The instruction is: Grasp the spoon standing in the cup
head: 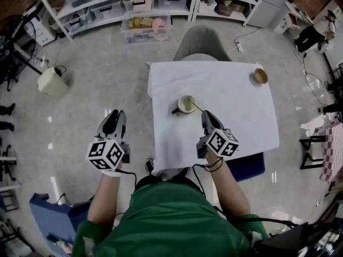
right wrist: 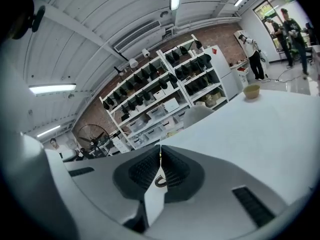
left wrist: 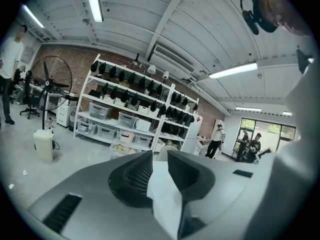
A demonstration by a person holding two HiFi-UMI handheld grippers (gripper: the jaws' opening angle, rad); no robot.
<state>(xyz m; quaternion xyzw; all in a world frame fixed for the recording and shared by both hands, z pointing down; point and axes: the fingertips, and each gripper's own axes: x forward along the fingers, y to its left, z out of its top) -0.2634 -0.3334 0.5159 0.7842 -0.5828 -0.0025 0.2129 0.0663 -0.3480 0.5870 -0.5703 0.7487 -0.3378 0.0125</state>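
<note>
A cream cup with a dark handle stands near the middle of the white-clothed table. A thin spoon leans out of it to the right. My right gripper reaches the spoon's handle end from the near side and is shut on it. In the right gripper view the jaws meet around a thin gold strip of spoon, with the cup's handle showing below. My left gripper hangs over the floor left of the table, its jaws slightly apart with nothing between them.
A small wooden bowl sits at the table's far right corner. A grey chair stands behind the table. Storage shelves line the back, and a white bin stands on the floor at left. People stand far off.
</note>
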